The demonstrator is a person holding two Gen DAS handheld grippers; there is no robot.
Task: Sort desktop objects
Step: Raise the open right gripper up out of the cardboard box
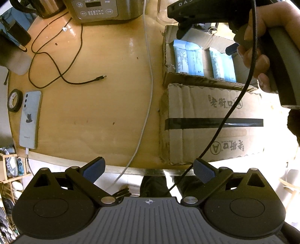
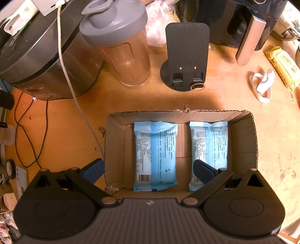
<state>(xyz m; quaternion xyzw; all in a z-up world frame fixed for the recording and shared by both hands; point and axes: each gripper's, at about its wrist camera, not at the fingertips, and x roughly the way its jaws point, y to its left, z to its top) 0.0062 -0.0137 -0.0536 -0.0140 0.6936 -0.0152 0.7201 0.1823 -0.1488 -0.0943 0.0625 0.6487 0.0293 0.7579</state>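
Cardboard box [image 2: 243, 142]: two blue packs [image 2: 155, 155] inside. Right gripper [image 2: 149, 168] and left gripper [image 1: 148, 170] both spread, empty. Phone [image 1: 30, 120] unsorted at table edge (risk: snagging white cable [image 1: 148, 105]).

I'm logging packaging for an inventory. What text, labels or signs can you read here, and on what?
"老街口" with a circled "A", printed twice: cardboard box flap.
"DA…", cut off: right gripper body.
Blue packs: barcode and fine print, too small.
Cooker panel, phone: blurred.
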